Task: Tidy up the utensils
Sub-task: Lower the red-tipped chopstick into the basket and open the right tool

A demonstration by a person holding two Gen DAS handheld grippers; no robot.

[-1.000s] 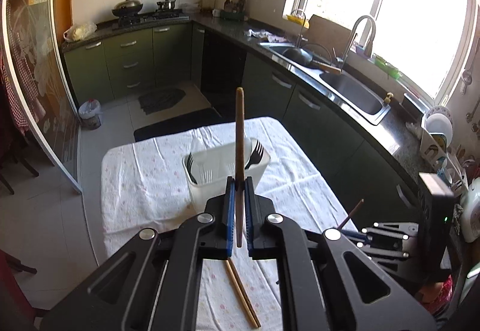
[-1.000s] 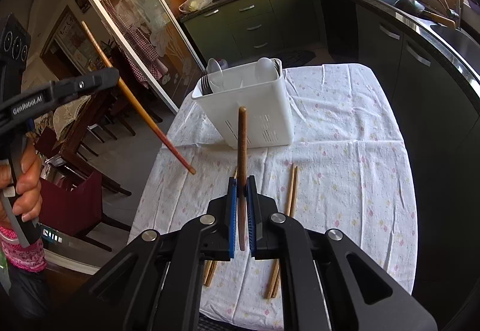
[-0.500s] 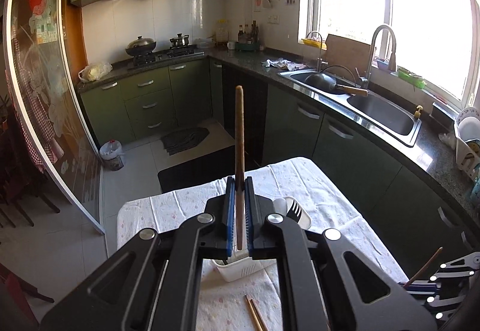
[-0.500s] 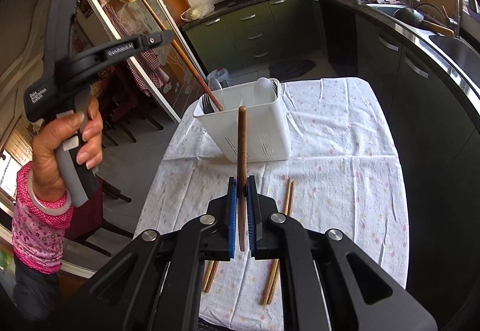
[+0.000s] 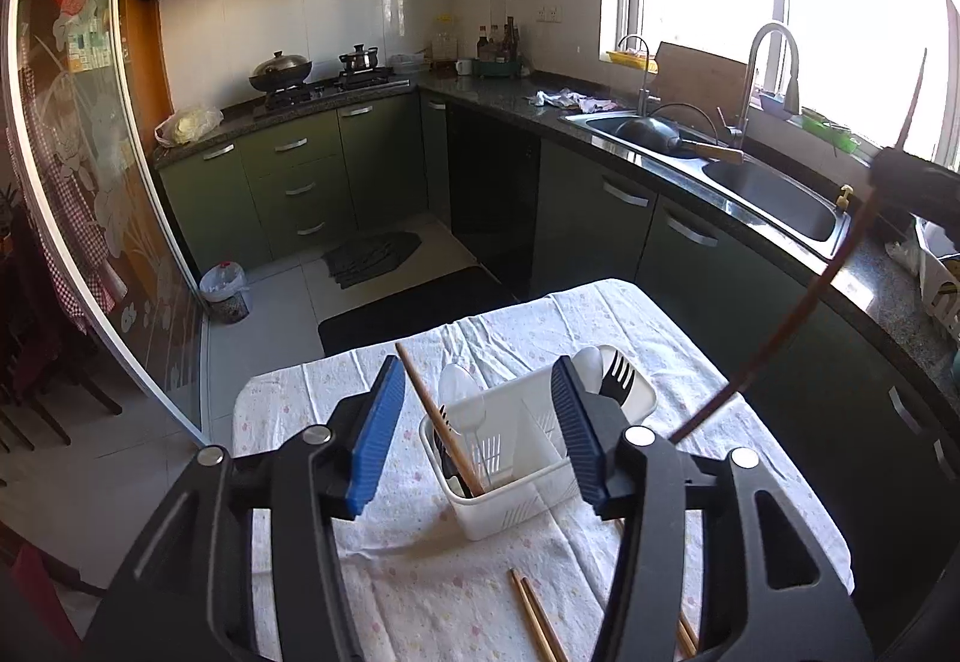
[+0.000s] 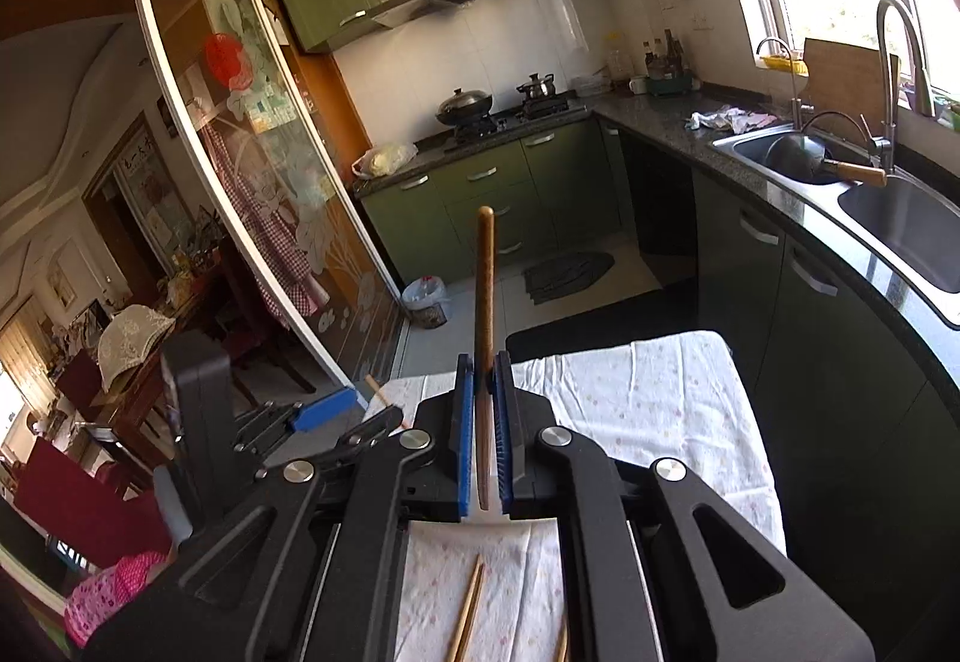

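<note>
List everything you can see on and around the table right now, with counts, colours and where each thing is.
utensil caddy: one, white, on the tablecloth between the left gripper's fingers in the left view
chopstick in caddy: one, light wood, leaning in the caddy's left compartment
fork: one, black, standing in the right compartment
spoons: at least two, white, in the caddy
loose chopsticks: one pair plus more partly hidden, light wood, on the near cloth
tablecloth: one, white with a small print
left gripper: open, empty
right gripper: shut on a dark brown chopstick
</note>
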